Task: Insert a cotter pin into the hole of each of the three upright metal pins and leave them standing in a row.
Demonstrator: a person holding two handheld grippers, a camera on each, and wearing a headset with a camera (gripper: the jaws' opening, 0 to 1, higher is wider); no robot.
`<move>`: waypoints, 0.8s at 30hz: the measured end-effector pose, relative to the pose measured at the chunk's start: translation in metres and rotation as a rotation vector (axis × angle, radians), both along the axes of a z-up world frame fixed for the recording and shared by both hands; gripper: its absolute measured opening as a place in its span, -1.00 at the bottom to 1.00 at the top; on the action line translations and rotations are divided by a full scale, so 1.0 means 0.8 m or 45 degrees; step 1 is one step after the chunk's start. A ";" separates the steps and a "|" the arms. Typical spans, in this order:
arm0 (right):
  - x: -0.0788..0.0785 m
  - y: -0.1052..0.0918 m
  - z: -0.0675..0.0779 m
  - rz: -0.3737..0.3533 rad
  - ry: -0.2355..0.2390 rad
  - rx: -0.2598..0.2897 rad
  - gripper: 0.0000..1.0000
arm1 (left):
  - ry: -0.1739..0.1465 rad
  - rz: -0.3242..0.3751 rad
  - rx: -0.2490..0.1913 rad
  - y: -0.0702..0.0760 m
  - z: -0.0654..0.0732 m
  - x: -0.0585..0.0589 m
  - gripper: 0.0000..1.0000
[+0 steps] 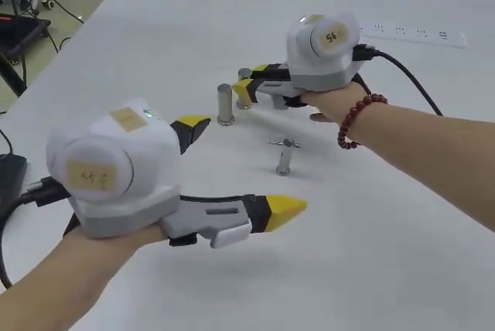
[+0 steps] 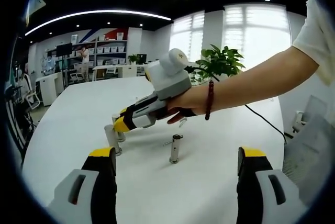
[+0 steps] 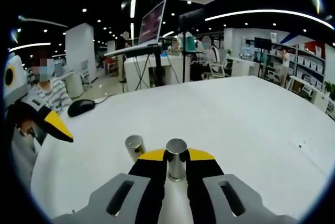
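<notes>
My right tongs [image 1: 249,82] are clamped on one upright metal pin [image 3: 176,165], with both yellow-tipped jaws pressed against its sides near the top. I cannot tell whether its foot rests on the white table [image 1: 387,269]. Just beside it, on my left, stands a second metal pin [image 1: 225,104], upright and bare, touching nothing but the table. The third pin [image 1: 284,161] stands apart from those two, nearer to me, and has a cotter pin [image 1: 283,143] lying crosswise through its top (the ends stick out on both sides). My left tongs [image 1: 244,164] hang low over the table on the near side with the jaws spread wide and nothing between them; in the left gripper view the pin with the cotter sits ahead, between the two tips. A power strip [image 1: 414,33] lies at the far edge, and a red bead bracelet [image 1: 354,124] is on my right wrist.
</notes>
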State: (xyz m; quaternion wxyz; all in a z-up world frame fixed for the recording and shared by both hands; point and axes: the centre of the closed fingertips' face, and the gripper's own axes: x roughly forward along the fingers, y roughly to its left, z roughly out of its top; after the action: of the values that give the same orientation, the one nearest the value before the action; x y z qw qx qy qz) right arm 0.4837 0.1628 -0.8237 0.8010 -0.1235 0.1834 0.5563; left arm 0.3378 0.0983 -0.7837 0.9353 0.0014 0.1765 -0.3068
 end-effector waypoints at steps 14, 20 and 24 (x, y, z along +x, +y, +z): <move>0.003 -0.008 0.002 -0.051 0.021 -0.032 -0.73 | 0.012 0.005 0.003 0.003 -0.001 -0.001 0.92; 0.004 -0.020 0.009 -0.060 0.011 -0.039 -0.74 | 0.009 0.015 0.000 0.006 0.001 0.000 0.88; 0.009 -0.030 0.011 -0.068 0.001 -0.050 -0.74 | 0.007 0.023 -0.011 0.006 0.003 0.001 0.87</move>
State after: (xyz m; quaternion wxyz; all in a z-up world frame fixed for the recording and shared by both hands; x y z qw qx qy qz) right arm 0.4907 0.1389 -0.8150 0.8130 -0.1339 0.1980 0.5310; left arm 0.3385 0.1035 -0.7811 0.9375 -0.0051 0.1778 -0.2992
